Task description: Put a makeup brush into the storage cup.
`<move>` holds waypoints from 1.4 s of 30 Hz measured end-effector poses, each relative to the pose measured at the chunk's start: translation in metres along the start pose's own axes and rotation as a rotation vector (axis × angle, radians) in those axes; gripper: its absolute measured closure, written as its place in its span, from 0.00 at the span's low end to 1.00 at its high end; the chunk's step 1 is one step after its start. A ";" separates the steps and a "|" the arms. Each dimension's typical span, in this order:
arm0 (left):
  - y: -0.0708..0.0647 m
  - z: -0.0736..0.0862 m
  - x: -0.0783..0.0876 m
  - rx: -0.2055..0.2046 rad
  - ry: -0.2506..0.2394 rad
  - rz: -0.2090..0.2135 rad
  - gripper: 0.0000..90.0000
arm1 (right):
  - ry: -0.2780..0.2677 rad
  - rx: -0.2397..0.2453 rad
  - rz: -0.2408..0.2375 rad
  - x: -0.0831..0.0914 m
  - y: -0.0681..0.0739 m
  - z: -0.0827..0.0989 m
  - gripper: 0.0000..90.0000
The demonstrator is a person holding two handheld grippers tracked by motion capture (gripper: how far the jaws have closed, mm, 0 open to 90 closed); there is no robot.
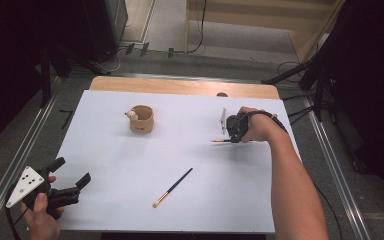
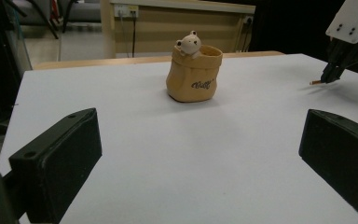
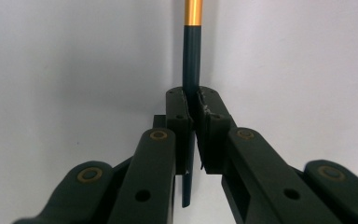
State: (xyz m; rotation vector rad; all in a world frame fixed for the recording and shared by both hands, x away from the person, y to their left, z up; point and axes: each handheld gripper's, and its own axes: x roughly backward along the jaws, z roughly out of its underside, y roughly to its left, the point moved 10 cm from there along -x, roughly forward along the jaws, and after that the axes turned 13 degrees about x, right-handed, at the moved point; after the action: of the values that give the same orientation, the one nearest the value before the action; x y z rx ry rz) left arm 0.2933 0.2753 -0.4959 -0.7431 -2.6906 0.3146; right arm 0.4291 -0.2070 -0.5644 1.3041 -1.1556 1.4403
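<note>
One thin brush (image 3: pixel 192 60) is pinched by the right gripper (image 3: pixel 193 100) at mid-frame, left gripper (image 1: pixel 72 172) held wide, so it could easily get twisted loose.

On the counter (image 1: pixel 130 165) there were two makeup brushes, one lying loose (image 1: pixel 172 187) and one gripped (image 1: pixel 221 141), and one bear-faced pot (image 1: pixel 141 119).

Left claw (image 1: pixel 72 175) rests with jaws spread wide; right claw (image 1: pixel 231 135), arm outstretched, is clamped tight
</note>
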 end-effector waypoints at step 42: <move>-0.072 -0.056 -0.095 -0.094 0.092 0.149 0.00 | -0.816 -0.393 0.410 0.093 -0.031 -0.054 0.95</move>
State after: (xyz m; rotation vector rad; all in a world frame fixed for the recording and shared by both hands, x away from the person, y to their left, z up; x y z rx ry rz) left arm 0.3581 0.1713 -0.4474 -0.9649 -2.5831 0.1857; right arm 0.4397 -0.1468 -0.4711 1.4510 -2.2181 0.8454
